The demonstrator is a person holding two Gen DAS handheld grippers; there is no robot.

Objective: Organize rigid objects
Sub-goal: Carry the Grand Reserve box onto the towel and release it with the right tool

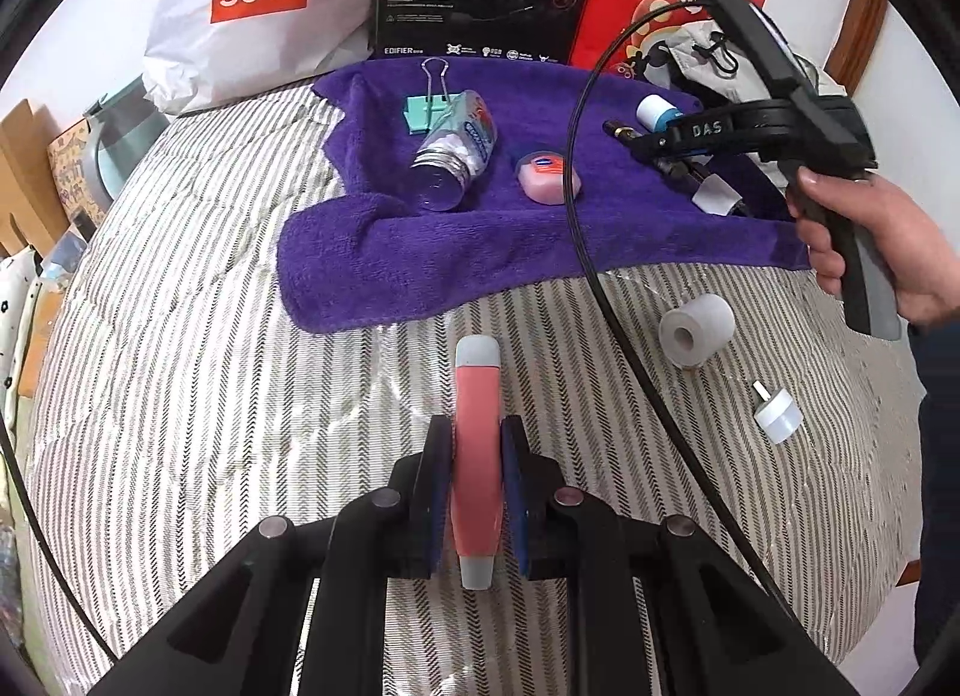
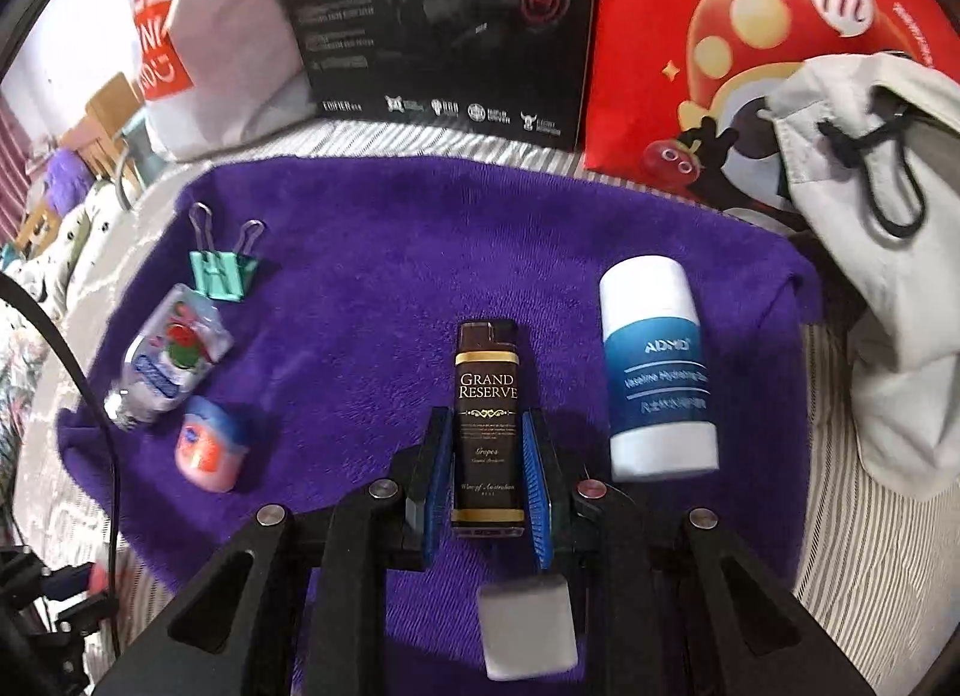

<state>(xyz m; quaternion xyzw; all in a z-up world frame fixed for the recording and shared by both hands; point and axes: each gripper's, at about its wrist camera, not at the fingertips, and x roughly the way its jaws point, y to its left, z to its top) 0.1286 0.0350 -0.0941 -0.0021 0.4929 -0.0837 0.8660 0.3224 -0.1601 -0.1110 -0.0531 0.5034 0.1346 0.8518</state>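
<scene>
left gripper [image 1: 477, 492]: your fingers are clamped on a pink pen-shaped tube with grey end caps [image 1: 477, 456], tube runs lengthwise between the pads, over the striped grey-and-white bed cover [image 1: 180, 396], short of the towel
right gripper [image 2: 485, 483]: fingers sit on either side of a dark brown rectangular bottle with gold bands, labelled Grand Reserve [image 2: 486, 432], over the purple fleece towel [image 2: 372, 288]; pads look touching or nearly touching its sides, can't tell if you're actually gripping
right hand [image 1: 870, 240]: seen from the left wrist view, wrapped round the gripper handle at the towel's right edge
towel, left side: teal binder clip with wire handles [image 2: 223, 270], clear plastic bottle with silver cap lying on its side [image 2: 165, 360] touching the clip, small pink round jar with blue-red lid [image 2: 210, 447] just beside the bottle
towel, right side: white-and-blue cylindrical stick tube [image 2: 657, 372], lying beside the brown bottle, apart from it
off towel, on bed cover: white tape roll [image 1: 696, 330] and small white plug-like piece [image 1: 777, 414], both near your right hand
grey-white square [image 2: 528, 627]: blurred, near the right fingers' base, can't tell what it is
behind towel: white Miniso bag [image 1: 252, 6], black Edifier box [image 2: 432, 24], red printed bag [image 2: 750, 36], pale drawstring pouch [image 2: 870, 168]
</scene>
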